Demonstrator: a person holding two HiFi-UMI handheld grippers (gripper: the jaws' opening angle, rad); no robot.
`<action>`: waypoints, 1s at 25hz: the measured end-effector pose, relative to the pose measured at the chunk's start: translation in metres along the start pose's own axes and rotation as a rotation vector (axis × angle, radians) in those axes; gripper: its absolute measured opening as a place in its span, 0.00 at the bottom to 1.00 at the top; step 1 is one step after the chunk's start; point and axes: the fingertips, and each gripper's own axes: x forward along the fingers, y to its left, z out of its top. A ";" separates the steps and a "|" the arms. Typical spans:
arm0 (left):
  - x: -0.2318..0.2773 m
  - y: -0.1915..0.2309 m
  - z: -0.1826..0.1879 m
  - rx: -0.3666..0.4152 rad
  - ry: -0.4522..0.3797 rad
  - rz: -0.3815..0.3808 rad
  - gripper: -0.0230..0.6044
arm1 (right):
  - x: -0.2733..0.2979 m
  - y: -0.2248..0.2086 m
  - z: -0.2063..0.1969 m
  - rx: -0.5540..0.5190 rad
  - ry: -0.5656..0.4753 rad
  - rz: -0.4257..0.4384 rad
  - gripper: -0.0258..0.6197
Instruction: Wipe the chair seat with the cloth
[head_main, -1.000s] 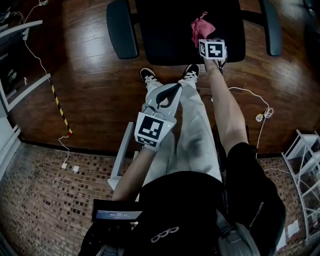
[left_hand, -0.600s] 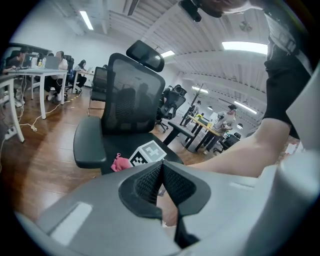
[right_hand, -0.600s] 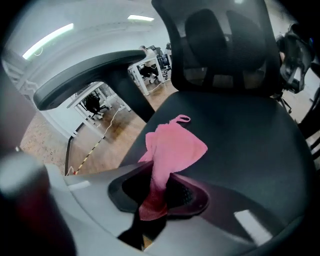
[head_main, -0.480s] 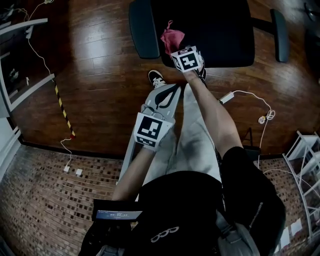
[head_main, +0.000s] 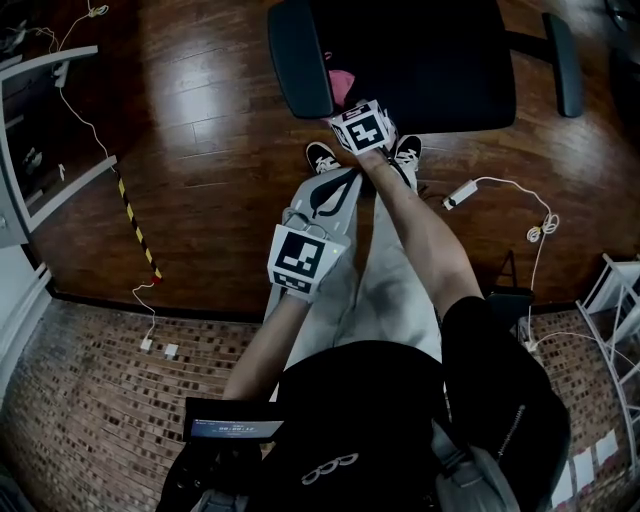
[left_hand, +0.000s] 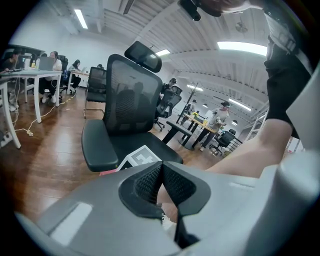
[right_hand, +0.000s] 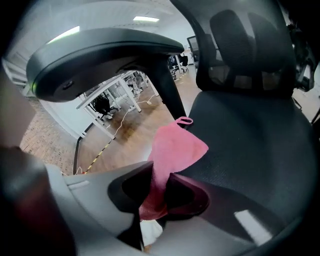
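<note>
Nearest to us, our left gripper (left_hand: 161, 172) hangs over our legs (head_main: 385, 265). Its jaws are pressed tight together and there is nothing in them. We think it is held here, out of the way, because one gripper is enough to wipe with.

A bit farther out, our right arm reaches over our shoes (head_main: 322, 157) to the chair. Our right gripper (right_hand: 156, 192) is at the near left corner of the seat (right_hand: 250, 145). Its jaws are squeezed on one end of the pink cloth (right_hand: 176, 144). That end is bunched up between the jaws. We think they bite hard so the cloth will not slip out when it rubs on the seat.

The rest of the cloth spreads out past the jaw tips, away from us. It seems to rest on the left edge of the seat, with its little loop at the far end. It sits just under the left armrest (right_hand: 105, 60). The brown floor (right_hand: 125, 125) shows to the left of it.

Farther still, most of the black seat lies to the right of the cloth. No cloth touches that part. The chair back (right_hand: 245, 45) stands at the far side. We think the next wipe needs to go right, across that big part.
</note>
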 end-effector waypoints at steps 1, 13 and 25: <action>-0.001 0.001 0.000 0.004 0.002 -0.001 0.02 | 0.000 0.001 -0.002 0.002 0.002 0.002 0.15; 0.024 -0.025 0.006 0.029 0.026 -0.022 0.02 | -0.025 -0.042 -0.025 0.053 -0.005 -0.017 0.15; 0.081 -0.084 0.013 0.058 0.064 -0.077 0.02 | -0.088 -0.168 -0.083 0.184 -0.003 -0.132 0.15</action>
